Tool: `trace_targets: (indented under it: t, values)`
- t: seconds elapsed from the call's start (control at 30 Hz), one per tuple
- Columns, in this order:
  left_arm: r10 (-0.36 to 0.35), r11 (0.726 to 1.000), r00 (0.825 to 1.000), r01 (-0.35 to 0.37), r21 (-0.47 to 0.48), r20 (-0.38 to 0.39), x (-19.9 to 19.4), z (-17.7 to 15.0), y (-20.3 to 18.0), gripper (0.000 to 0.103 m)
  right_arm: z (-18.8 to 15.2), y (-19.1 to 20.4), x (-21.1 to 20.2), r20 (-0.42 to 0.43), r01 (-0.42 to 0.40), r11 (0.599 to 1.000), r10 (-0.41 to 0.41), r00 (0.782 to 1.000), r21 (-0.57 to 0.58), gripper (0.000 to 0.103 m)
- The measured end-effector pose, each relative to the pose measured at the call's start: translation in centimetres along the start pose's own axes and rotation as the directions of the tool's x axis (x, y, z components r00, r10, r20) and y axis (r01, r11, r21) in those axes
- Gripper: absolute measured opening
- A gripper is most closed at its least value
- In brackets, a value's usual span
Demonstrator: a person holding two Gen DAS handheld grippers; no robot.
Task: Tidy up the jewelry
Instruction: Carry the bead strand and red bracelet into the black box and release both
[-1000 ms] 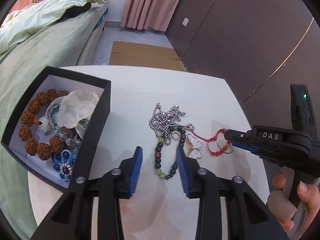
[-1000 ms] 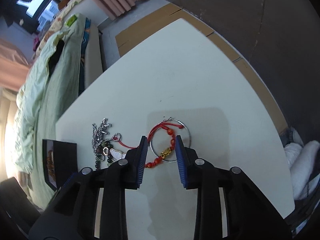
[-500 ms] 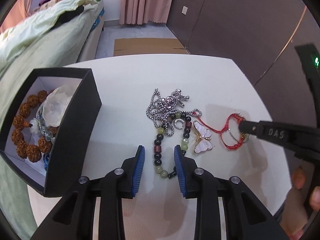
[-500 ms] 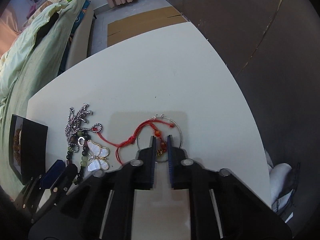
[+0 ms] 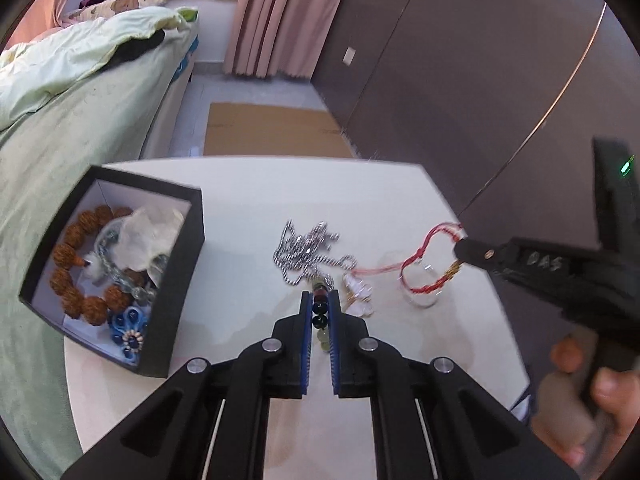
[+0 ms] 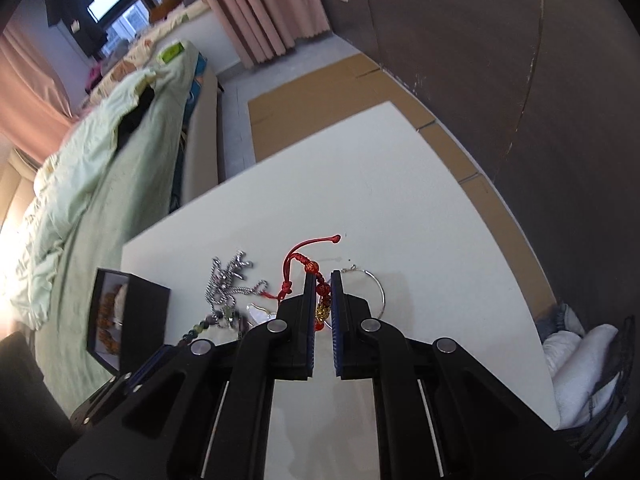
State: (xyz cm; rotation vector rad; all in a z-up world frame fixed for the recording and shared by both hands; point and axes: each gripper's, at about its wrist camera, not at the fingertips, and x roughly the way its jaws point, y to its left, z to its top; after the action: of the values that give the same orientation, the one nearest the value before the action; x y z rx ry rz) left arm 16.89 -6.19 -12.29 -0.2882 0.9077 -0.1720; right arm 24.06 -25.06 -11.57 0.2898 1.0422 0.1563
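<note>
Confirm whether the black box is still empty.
No, the black box already holds a brown bead bracelet and a blue flower piece.

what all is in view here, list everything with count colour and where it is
jewelry box: one, black with white lining, table's left side
brown bead bracelet: one, inside the box
blue flower piece: one, box's near corner
silver chain: one, heaped mid-table
dark bead bracelet: one, black and green beads, pinched in the left claw
butterfly pendant: one, white and gold, right of the beads
red cord bracelet: one, red with gold beads, pinched in the right claw
wire hoop: one, silver, beside the red cord
table: one, white
bed: one, green bedding, left
curtain: pink, far back
left claw: closed on beads
right claw: closed on cord
hand: one, lower right
</note>
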Motion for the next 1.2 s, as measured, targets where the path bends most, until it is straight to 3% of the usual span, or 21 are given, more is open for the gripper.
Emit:
trace_targets:
  t: [0.33, 0.7, 1.2]
  values:
    - [-0.044, 0.998, 0.991, 0.05, -0.043, 0.124, -5.9, 1.6, 1.7, 0.005, -0.8, 1.0, -2.0, 0.054, -0.099, 0.995, 0.098, 0.994, -0.001, 0.008]
    - [-0.023, 0.993, 0.972, 0.05, -0.111, 0.235, -10.9, 3.1, 5.6, 0.005, -1.8, 4.2, -4.3, 0.141, -0.241, 0.969, 0.245, 0.959, -0.046, 0.008]
    - [-0.003, 0.979, 0.965, 0.056, -0.198, 0.261, -12.9, 3.8, 9.8, 0.005, -2.6, 7.8, -3.8, 0.132, -0.351, 0.934, 0.356, 0.925, -0.065, 0.008]
